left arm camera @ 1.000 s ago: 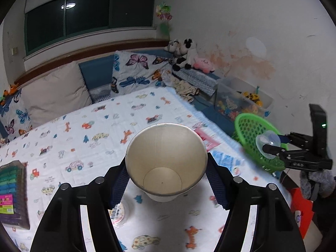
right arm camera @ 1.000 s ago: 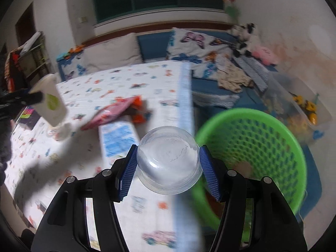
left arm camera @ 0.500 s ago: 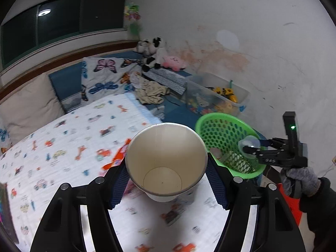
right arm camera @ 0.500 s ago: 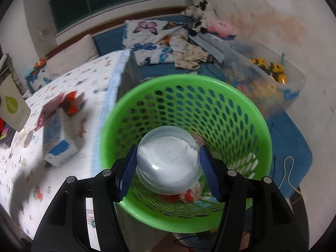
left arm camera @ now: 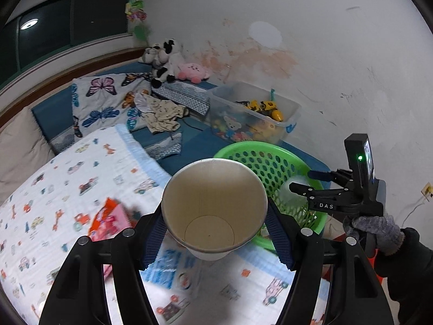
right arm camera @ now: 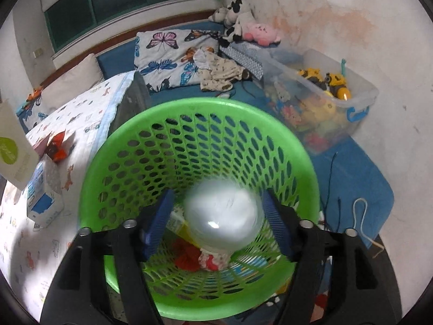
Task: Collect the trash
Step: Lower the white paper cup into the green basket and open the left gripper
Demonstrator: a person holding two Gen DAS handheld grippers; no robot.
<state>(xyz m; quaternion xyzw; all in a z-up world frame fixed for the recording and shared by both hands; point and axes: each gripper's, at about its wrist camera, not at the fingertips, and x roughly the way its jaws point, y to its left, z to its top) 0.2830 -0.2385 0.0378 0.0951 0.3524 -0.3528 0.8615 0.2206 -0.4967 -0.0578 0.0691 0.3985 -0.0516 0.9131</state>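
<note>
The left hand-held gripper (left arm camera: 215, 234) clamps an empty paper cup (left arm camera: 213, 207) beside the green basket (left arm camera: 273, 162).

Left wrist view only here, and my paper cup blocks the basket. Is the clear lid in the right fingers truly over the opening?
Observer: Yes, the clear lid sits above the middle of the green basket.
Operator: Is it gripped?
Observer: The right gripper has its jaws opening; the lid is blurred, with a gap beside one of the blue fingers.
Operator: Anything inside?
Observer: Red and white crumpled trash lies at the bottom.
</note>
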